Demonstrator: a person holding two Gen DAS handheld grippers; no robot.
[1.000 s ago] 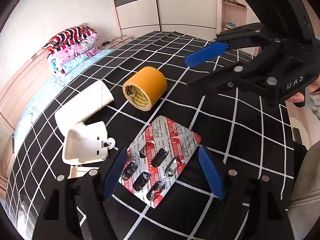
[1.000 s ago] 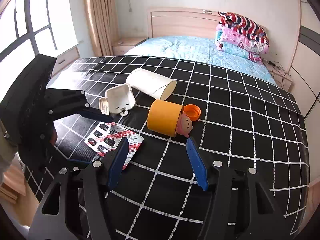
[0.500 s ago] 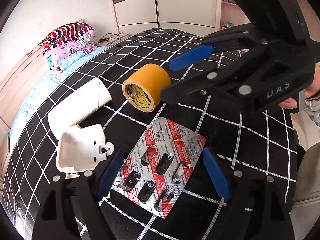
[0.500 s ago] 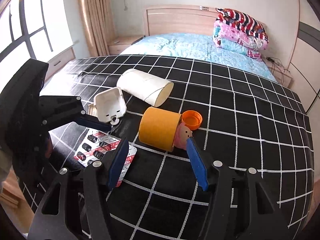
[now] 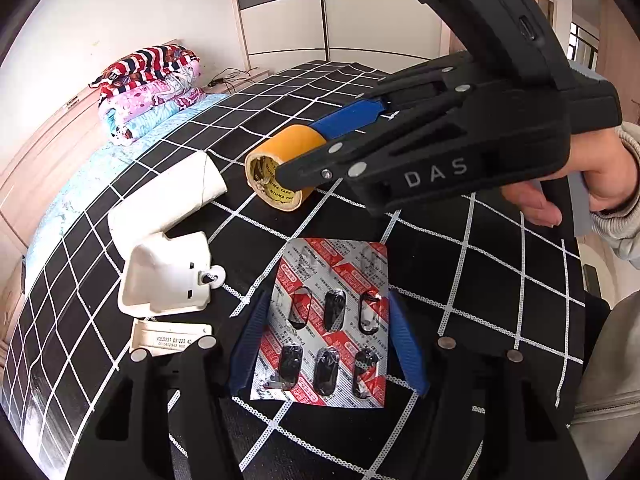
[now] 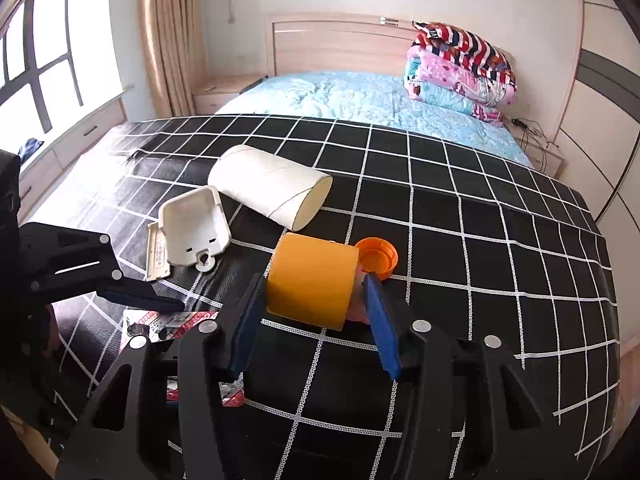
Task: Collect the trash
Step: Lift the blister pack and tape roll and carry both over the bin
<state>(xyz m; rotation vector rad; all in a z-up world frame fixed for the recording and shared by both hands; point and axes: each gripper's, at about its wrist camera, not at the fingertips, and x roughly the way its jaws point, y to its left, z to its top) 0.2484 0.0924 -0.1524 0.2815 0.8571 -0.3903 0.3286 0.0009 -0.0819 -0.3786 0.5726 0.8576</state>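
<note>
Tongs: left [image 5: 326,332] straddling one blister pack [image 5: 328,332] | right [image 6: 312,312] straddling one tape roll [image 6: 310,280]

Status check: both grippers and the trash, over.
Left gripper open, straddling blister pack. Right gripper open around yellow tape roll. Orange cap behind roll.

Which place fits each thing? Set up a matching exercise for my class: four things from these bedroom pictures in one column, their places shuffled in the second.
1. tape roll
2. blister pack
3. bottle cap
4. folded quilts

A. stacked at the head of the bed
B. between the left gripper's fingers
C. just behind the tape roll
D. between the right gripper's fingers

Pairs: 1-D, 2-B, 3-C, 4-A
</note>
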